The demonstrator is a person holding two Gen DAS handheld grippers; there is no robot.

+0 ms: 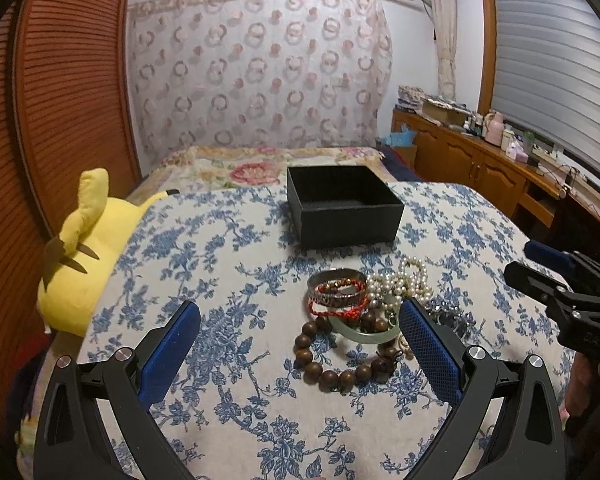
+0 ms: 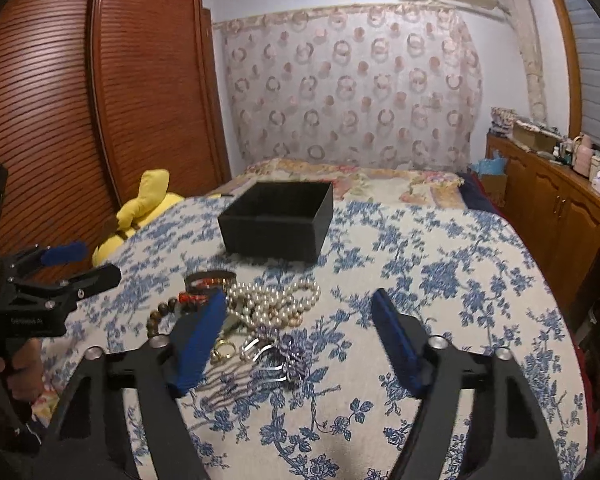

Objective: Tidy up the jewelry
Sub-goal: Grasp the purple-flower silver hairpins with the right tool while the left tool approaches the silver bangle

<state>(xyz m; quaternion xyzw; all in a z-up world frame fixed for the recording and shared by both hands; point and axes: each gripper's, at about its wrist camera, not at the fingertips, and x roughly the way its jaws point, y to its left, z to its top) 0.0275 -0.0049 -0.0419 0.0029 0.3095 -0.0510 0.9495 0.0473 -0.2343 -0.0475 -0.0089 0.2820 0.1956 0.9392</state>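
Note:
A pile of jewelry lies on the blue-flowered cloth (image 1: 228, 264). It holds metal bangles with a red cord (image 1: 335, 292), a pearl necklace (image 1: 399, 282), a pale green bangle (image 1: 363, 334) and a wooden bead bracelet (image 1: 331, 376). Behind the pile stands an open black box (image 1: 343, 208), nothing visible inside. My left gripper (image 1: 300, 308) is open just in front of the pile. My right gripper (image 2: 300, 297) is open too, with nothing gripped. It is over the pearls (image 2: 268, 298) and a purple hair clip (image 2: 284, 356). A gold ring (image 2: 224, 350) lies beside its left pad.
A yellow plush toy (image 1: 80, 264) lies at the cloth's left edge, next to a louvred wooden wardrobe (image 2: 140, 80). A flowered bedspread (image 1: 260, 164) lies behind the box. Wooden cabinets (image 1: 479, 160) with clutter on top run along the right wall under the window.

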